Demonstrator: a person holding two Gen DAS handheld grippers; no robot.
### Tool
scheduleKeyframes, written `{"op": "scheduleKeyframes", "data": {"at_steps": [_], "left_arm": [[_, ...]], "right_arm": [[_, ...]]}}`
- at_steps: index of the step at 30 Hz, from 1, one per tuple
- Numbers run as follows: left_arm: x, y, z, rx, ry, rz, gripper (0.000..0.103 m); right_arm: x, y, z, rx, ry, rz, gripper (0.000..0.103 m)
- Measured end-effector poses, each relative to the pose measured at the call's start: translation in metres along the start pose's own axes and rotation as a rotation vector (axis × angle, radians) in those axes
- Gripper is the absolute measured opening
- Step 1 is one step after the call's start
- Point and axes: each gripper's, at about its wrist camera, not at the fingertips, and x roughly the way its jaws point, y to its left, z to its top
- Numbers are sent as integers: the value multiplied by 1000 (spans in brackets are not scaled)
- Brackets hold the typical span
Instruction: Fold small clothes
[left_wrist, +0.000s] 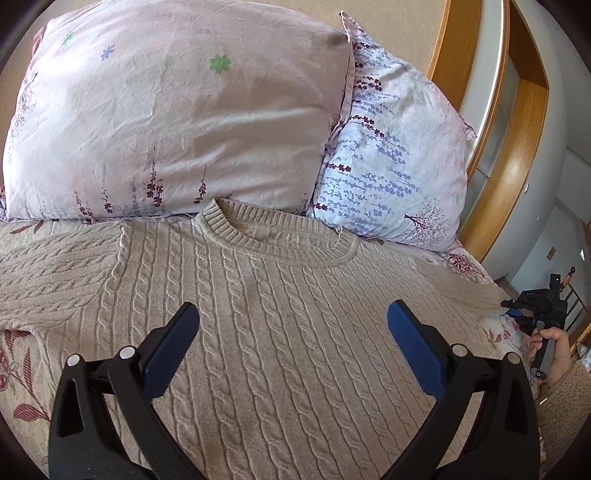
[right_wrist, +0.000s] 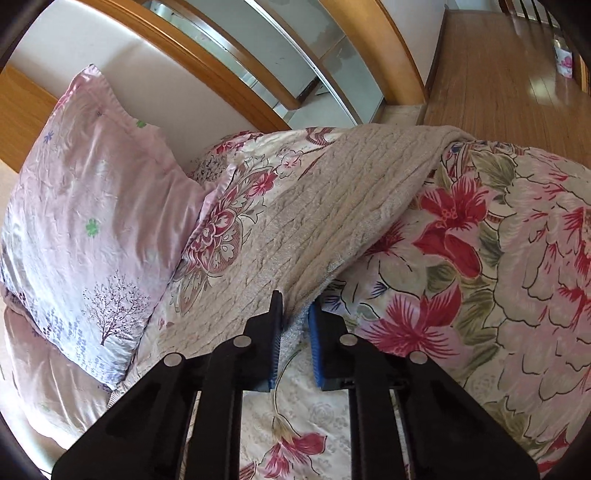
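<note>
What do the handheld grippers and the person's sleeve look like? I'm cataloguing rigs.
Both the left gripper and right gripper have black plastic frames with silver pivot pins and blue ribbed pads. No cables show. The sleeve is beige and fuzzy.

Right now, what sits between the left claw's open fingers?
Only the beige cable-knit sweater, lying flat on the bed below the left claw; nothing is gripped. The left wrist view shows it.

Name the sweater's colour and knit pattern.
Beige cable knit, ribbed collar; sweater shows best in the left wrist view.
</note>
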Motion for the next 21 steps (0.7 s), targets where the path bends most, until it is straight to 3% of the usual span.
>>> {"op": "scheduleKeyframes", "data": {"at_steps": [6,11,17,21], "left_arm": [[-3,10,0,-66,-32,-44,101],[-2,18,0,-103,-36,-53,101],[0,31,-1,-167,-28,-74,101],[4,41,-2,-220,-13,-84,101]], "right_arm": [[-24,43,-3,-154,-86,69,10],[-43,110,-33,-328,-75,232,10],[-31,185,-110,-513,95,398,10],[3,212,-173,-613,256,387,10]]}}
